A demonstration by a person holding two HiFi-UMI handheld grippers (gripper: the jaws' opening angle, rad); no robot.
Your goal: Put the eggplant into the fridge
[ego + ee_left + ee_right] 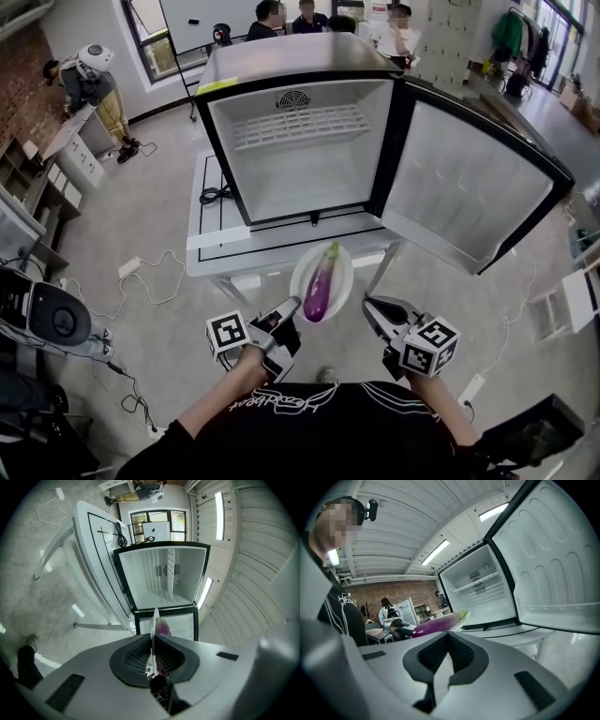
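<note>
Sprawling over the grey floor at the far left are a white cable [155,277] and a power strip [129,267], with a white-and-grey machine [47,319] standing below them at the picture's edge. Next comes the white table [211,246], which carries a coiled black cable [216,195] on its left part, beside the fridge [309,183]. The fridge sits on the table with its mouth facing the person; inside, a white wire shelf [300,127] runs across the upper part.

In front of the table's front edge, the left gripper [289,309] has its fingers pinching the left rim of a white plate [342,272] (in the left gripper view the rim shows edge-on, squeezed between the two pads). The eggplant [320,286] lies on that plate, purple, with its green stem end pointing towards the fridge. Plate and eggplant are outside the fridge, lower in the head view than the black sill of the opening, so the table's edge and that sill lie between them and the inside.

Just right of the plate, a slanting table leg [382,270] comes down. The right gripper [369,306] is near the plate's right side and apart from it, its fingers pressed together with nothing between them. Further right, the fridge door [464,187] stands swung wide, its pale inner face turned towards the person. Behind the fridge, several people [309,21] stand together.
</note>
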